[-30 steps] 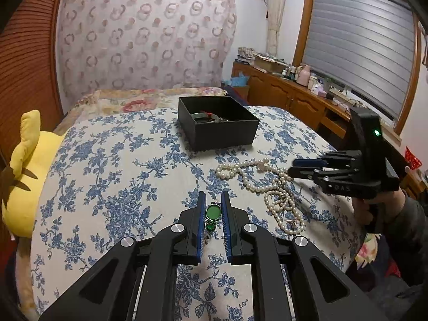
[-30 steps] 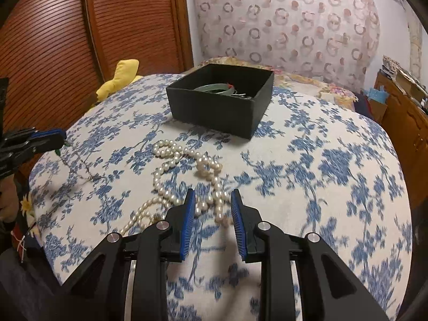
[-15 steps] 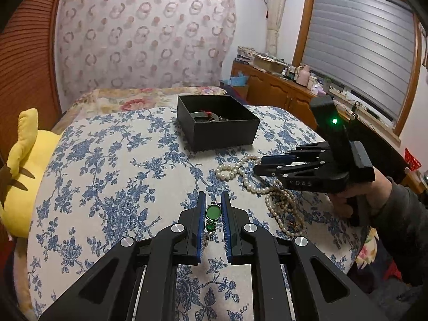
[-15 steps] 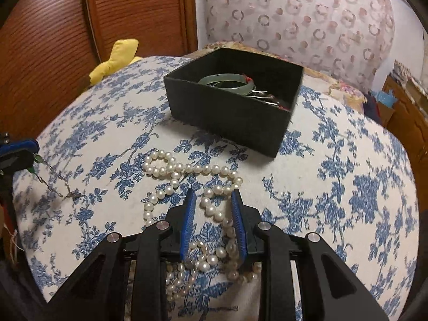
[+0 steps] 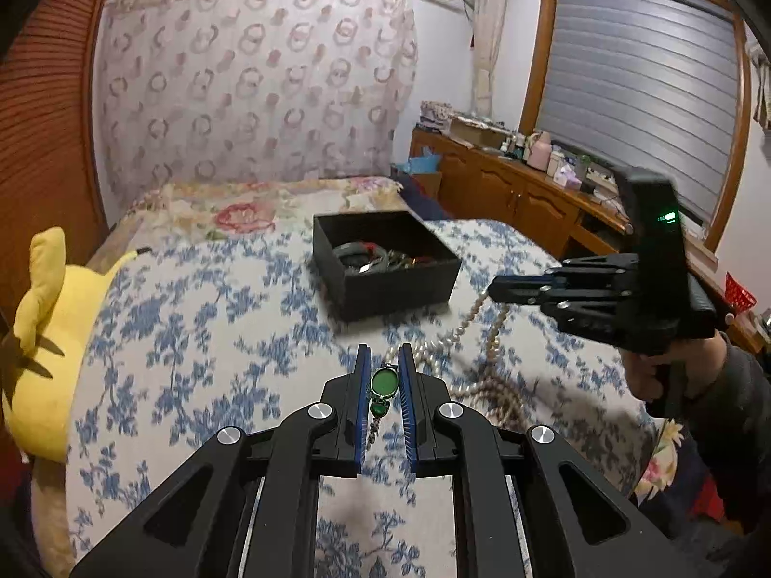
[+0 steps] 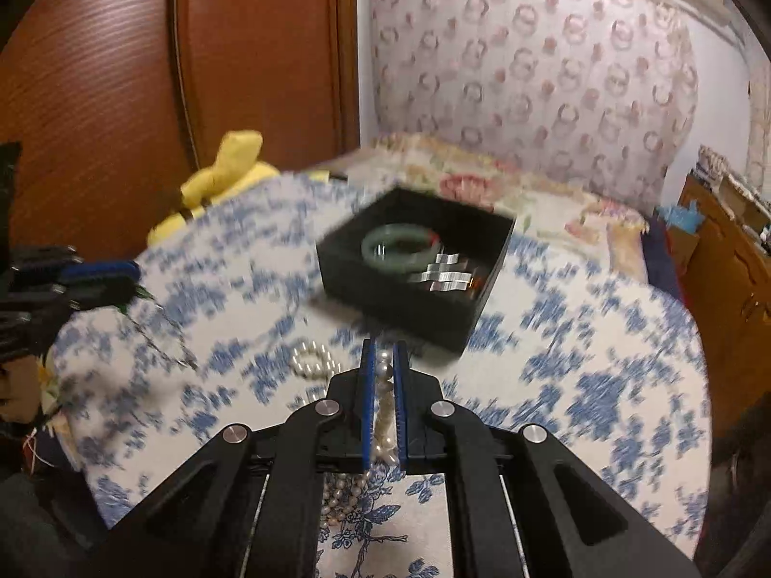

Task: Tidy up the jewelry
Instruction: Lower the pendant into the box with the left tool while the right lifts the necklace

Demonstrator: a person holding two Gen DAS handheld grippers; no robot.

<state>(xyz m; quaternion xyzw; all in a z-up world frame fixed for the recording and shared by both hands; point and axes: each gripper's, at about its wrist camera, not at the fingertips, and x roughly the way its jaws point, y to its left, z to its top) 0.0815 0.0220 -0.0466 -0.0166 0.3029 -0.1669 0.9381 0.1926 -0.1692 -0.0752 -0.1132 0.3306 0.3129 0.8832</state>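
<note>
My left gripper (image 5: 384, 361) is shut on a green pendant necklace (image 5: 384, 382); its thin chain hangs below, and shows in the right wrist view (image 6: 164, 337). My right gripper (image 6: 383, 354) is shut on a pearl necklace (image 6: 383, 400) and lifts it above the bed; the strands hang from it in the left wrist view (image 5: 470, 318). The right gripper (image 5: 496, 288) is beside the open black jewelry box (image 5: 385, 260). The box (image 6: 414, 265) holds a green jade bangle (image 6: 402, 248) and silver pieces (image 6: 445, 274).
A blue floral bedspread (image 5: 192, 327) covers the bed. A yellow plush toy (image 5: 43, 337) lies at the left edge. A wooden cabinet (image 5: 511, 188) with clutter runs along the right under the window. A wooden wardrobe (image 6: 144, 72) stands behind the bed.
My right gripper has shut on the pearl necklace and lifted it toward the box. My left gripper still holds the green pendant and has moved forward a little.
</note>
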